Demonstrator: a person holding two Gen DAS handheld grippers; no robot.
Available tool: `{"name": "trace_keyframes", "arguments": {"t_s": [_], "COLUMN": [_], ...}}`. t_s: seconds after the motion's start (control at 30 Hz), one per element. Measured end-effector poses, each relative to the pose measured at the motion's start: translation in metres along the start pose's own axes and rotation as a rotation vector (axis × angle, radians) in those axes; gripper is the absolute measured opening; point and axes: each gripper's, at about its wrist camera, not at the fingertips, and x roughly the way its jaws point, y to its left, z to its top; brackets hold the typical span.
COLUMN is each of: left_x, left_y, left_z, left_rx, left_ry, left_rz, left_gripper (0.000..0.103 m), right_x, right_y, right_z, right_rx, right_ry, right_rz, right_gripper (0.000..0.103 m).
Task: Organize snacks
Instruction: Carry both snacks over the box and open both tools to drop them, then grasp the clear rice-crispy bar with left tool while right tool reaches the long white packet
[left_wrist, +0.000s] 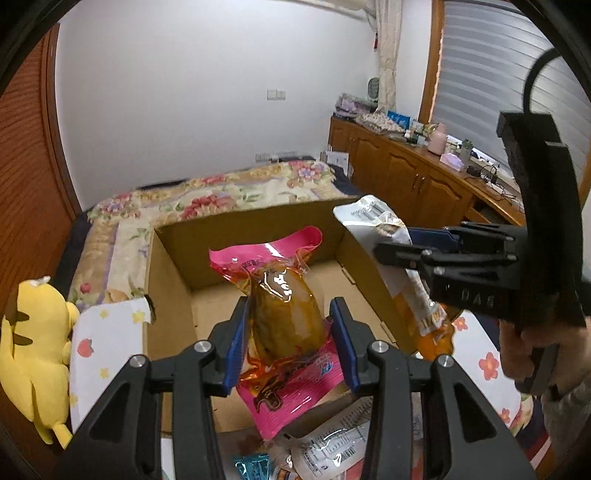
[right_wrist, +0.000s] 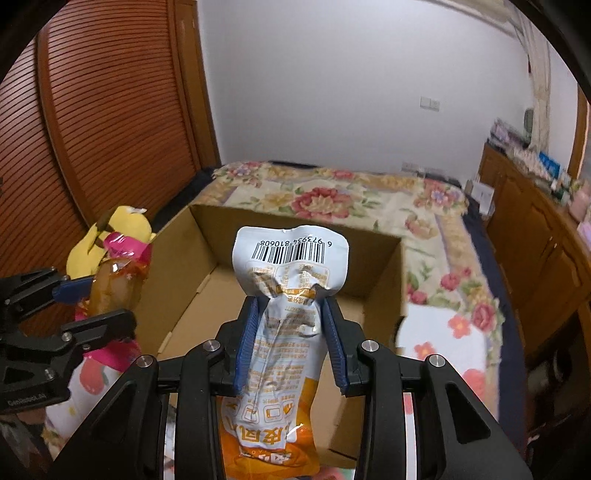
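My left gripper (left_wrist: 290, 314) is shut on a pink snack packet (left_wrist: 284, 291) with a brown piece inside, held upright over the open cardboard box (left_wrist: 173, 280). My right gripper (right_wrist: 290, 310) is shut on a white and orange snack packet (right_wrist: 291, 258), barcode end up, also above the box (right_wrist: 199, 258). In the left wrist view the right gripper (left_wrist: 399, 243) comes in from the right with its packet (left_wrist: 369, 218) over the box's right wall. In the right wrist view the left gripper (right_wrist: 103, 302) and the pink packet (right_wrist: 122, 251) are at the left. The box floor looks bare.
Several more snack packets (left_wrist: 332, 446) lie on a white flowered cloth (left_wrist: 107, 332) in front of the box. A yellow plush toy (left_wrist: 33, 343) sits left of it. A bed with a floral quilt (right_wrist: 332, 199) lies behind, and wooden cabinets (left_wrist: 406, 173) stand at the right.
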Motion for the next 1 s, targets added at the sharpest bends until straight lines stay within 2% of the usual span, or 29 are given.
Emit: {"name": "trace_keyframes", "arguments": {"t_s": [0.13, 0.27, 0.6, 0.7, 0.77, 0.9, 1.0], "left_x": [0.015, 0.025, 0.022, 0.009, -0.005, -0.026, -0.041], "left_y": [0.004, 0.003, 0.006, 0.009, 0.010, 0.010, 0.005], "left_z": [-0.001, -0.008, -0.021, -0.028, -0.037, -0.052, -0.061], "left_rx": [-0.011, -0.021, -0.019, -0.031, -0.031, -0.004, 0.020], "left_ry": [0.032, 0.050, 0.053, 0.027, -0.015, -0.059, -0.089], "left_rz": [0.010, 0.027, 0.048, 0.040, 0.036, 0.026, 0.036], "left_gripper": [0.044, 0.055, 0.061, 0.069, 0.080, 0.081, 0.086], "right_x": [0.012, 0.019, 0.043, 0.033, 0.019, -0.018, -0.041], "right_y": [0.004, 0.004, 0.008, 0.011, 0.013, 0.022, 0.028], "right_z": [-0.003, -0.004, -0.016, -0.020, -0.024, -0.038, -0.053], "right_rx": [-0.001, 0.006, 0.021, 0.023, 0.011, -0.024, -0.032], "right_ry": [0.022, 0.043, 0.108, 0.083, 0.047, -0.023, -0.061], "right_rz": [-0.013, -0.016, -0.006, 0.026, 0.044, 0.096, 0.136], "right_gripper": [0.034, 0.035, 0.042, 0.042, 0.042, 0.043, 0.048]}}
